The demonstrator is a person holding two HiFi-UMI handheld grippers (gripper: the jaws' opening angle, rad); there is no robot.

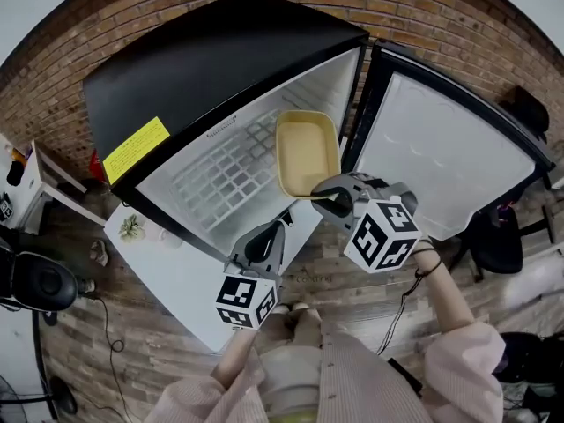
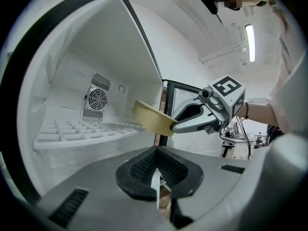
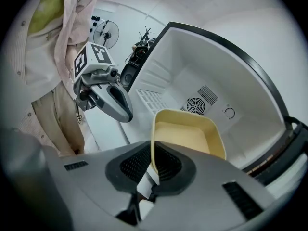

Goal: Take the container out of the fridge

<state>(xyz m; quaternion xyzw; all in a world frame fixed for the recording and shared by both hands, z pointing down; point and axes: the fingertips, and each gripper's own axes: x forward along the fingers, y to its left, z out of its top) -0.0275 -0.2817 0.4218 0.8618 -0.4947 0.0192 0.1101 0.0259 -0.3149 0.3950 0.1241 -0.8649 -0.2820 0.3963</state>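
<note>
Yellow container [image 1: 307, 152], rim pinched in right gripper [image 1: 328, 203], at open fridge [image 1: 203, 60] front; left gripper [image 1: 280, 226] closed, empty.

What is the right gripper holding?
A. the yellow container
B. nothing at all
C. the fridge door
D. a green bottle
A: the right gripper view shows the right gripper shut on the rim of the yellow container.
</note>
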